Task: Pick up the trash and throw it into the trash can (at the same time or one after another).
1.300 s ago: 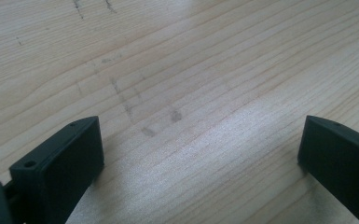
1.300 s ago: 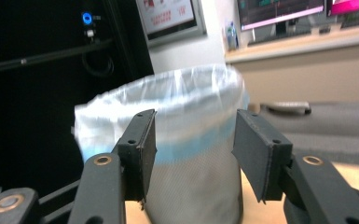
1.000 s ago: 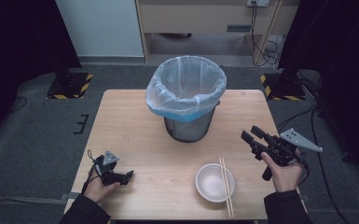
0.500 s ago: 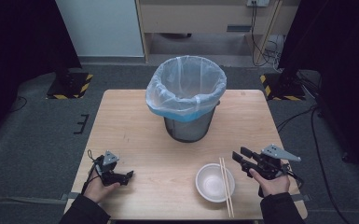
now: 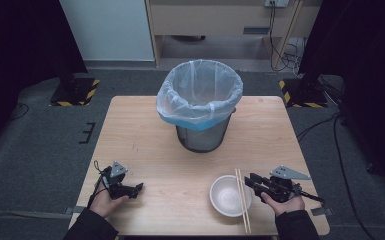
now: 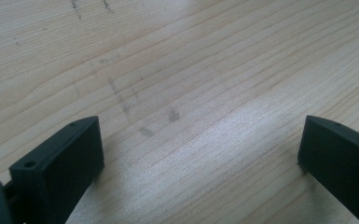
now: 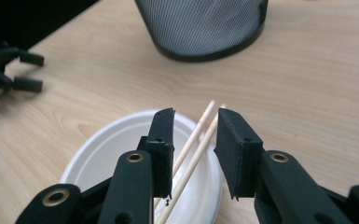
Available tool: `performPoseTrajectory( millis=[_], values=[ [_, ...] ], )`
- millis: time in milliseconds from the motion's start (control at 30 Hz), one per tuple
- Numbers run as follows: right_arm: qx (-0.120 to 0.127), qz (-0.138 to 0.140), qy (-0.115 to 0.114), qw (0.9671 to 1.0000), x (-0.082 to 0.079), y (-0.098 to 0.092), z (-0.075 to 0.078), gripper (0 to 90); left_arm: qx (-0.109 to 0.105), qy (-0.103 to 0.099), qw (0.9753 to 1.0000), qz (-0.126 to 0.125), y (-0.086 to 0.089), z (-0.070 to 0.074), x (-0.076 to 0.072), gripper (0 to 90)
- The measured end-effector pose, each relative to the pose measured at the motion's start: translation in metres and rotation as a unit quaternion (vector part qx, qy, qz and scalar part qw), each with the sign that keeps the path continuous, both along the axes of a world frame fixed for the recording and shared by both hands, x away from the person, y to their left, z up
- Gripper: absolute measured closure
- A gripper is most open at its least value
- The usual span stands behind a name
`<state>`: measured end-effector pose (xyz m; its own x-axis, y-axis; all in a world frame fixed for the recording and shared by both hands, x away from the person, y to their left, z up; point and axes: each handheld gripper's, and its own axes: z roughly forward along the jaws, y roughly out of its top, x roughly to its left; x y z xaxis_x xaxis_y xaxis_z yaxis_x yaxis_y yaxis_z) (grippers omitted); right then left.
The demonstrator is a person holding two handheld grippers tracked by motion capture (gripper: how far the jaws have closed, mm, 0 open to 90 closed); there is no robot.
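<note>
The right claw (image 7: pixel 193 140) was partly open around two chopsticks (image 7: pixel 196 140), not pinching them. They lay across the white bowl (image 5: pixel 226 196) on the counter (image 5: pixel 150 135). The left claw (image 5: pixel 137 188) rested wide open, empty. Farther back stood the bin (image 5: pixel 200 107). No writing showed.

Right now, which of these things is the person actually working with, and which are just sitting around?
In use:
- chopsticks, lying across the bowl, between the right gripper's open jaws
- white bowl under them
- lined bin, probably the destination, though that is a guess

Not in use:
- left gripper, open, resting on bare table
- cables on the floor beyond
</note>
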<state>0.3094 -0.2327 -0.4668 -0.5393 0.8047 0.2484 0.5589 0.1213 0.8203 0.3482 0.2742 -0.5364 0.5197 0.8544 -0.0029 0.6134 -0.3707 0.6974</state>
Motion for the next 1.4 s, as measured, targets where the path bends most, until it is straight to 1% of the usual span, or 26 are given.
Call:
performPoseTrajectory(
  millis=[100, 167, 200, 400, 433, 500, 533, 667, 700, 933, 1100, 1200, 1267, 1400],
  values=[
    [-0.013, 0.01, 0.018, 0.9997, 0.0, 0.005, -0.006, 69.3, 0.0, 0.0, 1.0, 0.0, 0.0, 0.0, 0.0, 0.0],
    [-0.015, 0.012, 0.023, 0.9996, 0.0, 0.006, -0.007, 69.7, 0.0, 0.0, 1.0, 0.0, 0.0, 0.0, 0.0, 0.0],
    [-0.023, 0.018, 0.034, 0.999, 0.0, 0.009, -0.009, 70.3, 0.0, 0.0, 1.0, 0.0, 0.0, 0.0, 0.0, 0.0],
    [-0.031, 0.019, 0.042, 0.9984, 0.001, 0.01, -0.011, 71.8, 0.0, 0.0, 1.0, 0.0, 0.0, 0.0, 0.0, 0.0],
    [-0.036, 0.02, 0.047, 0.998, 0.001, 0.01, -0.013, 73.0, 0.0, 0.0, 1.0, 0.0, 0.0, 0.0, 0.0, 0.0],
    [-0.038, 0.021, 0.05, 0.9978, 0.001, 0.011, -0.013, 73.3, 0.0, 0.0, 1.0, 0.0, 0.0, 0.0, 0.0, 0.0],
    [-0.044, 0.023, 0.054, 0.9973, 0.001, 0.012, -0.015, 73.8, 0.0, 0.0, 1.0, 0.0, 0.0, 0.0, 0.0, 0.0],
    [-0.05, 0.024, 0.057, 0.9968, 0.002, 0.013, -0.017, 74.3, 0.0, 0.0, 1.0, 0.0, 0.0, 0.0, 0.0, 0.0],
    [-0.052, 0.024, 0.061, 0.9965, 0.002, 0.013, -0.018, 74.7, 0.0, 0.0, 1.0, 0.0, 0.0, 0.0, 0.0, 0.0],
    [-0.057, 0.028, 0.069, 0.9956, 0.004, 0.014, -0.021, 75.5, 0.0, 0.0, 1.0, 0.0, 0.0, 0.0, 0.0, 0.0],
    [-0.059, 0.032, 0.071, 0.9952, 0.004, 0.016, -0.022, 76.3, 0.0, 0.0, 1.0, 0.0, 0.0, 0.0, 0.0, 0.0],
    [-0.06, 0.033, 0.073, 0.995, 0.005, 0.017, -0.023, 77.8, 0.0, 0.0, 1.0, 0.0, 0.0, 0.0, 0.0, 0.0],
    [-0.063, 0.035, 0.071, 0.9949, 0.005, 0.016, -0.023, 79.2, 0.0, 0.0, 1.0, 0.0, 0.0, 0.0, 0.0, 0.0],
    [-0.064, 0.035, 0.077, 0.9943, 0.005, 0.017, -0.024, 79.7, 0.0, 0.0, 1.0, 0.0, 0.0, 0.0, 0.0, 0.0]
  ],
)
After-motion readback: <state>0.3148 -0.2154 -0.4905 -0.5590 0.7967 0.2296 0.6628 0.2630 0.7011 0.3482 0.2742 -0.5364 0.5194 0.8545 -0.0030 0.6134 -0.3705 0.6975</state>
